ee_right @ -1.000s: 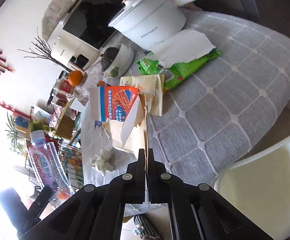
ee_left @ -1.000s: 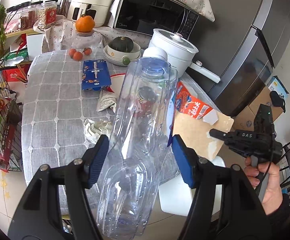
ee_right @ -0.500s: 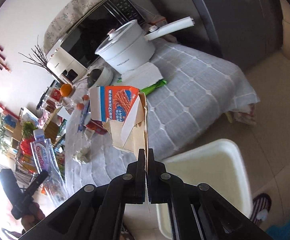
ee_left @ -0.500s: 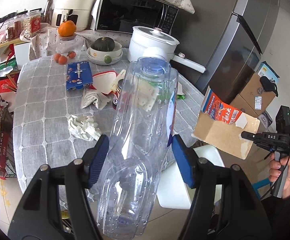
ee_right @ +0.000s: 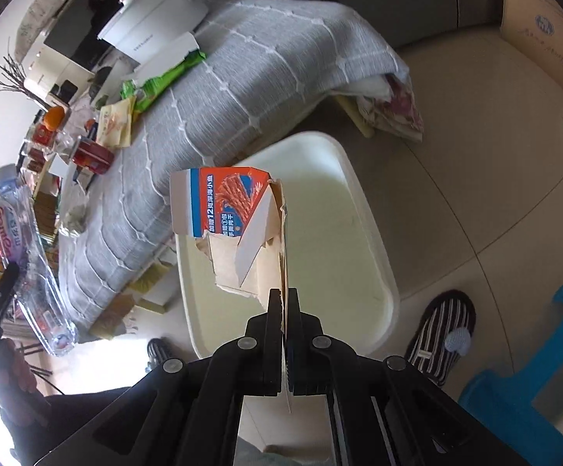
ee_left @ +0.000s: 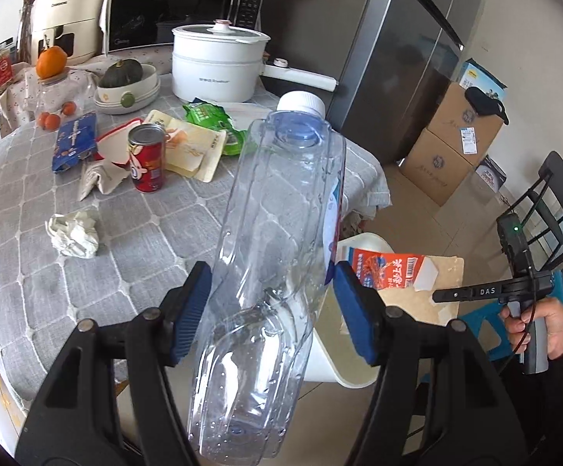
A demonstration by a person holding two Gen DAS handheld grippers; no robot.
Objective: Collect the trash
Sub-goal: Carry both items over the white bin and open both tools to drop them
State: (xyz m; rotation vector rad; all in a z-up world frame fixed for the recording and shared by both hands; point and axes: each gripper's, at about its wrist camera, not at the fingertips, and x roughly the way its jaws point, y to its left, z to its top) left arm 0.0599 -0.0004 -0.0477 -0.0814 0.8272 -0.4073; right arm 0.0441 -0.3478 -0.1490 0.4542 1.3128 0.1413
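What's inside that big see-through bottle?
The clear plastic bottle looks empty: only small droplets cling to its inside walls, and the grey tablecloth shows through it. Its white cap is on. The bottom end is cut off by the picture edge, so that part stays unseen.

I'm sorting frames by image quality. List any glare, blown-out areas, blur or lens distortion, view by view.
Left wrist view: evenly lit and sharp; fisheye bends the grey refrigerator edges, corners vignette black; the clear plastic water bottle warps the grey checked tablecloth behind it. Right wrist view: lower-left corner blown out white; the torn orange-and-blue cardboard carton stays sharp; the edges look softer.
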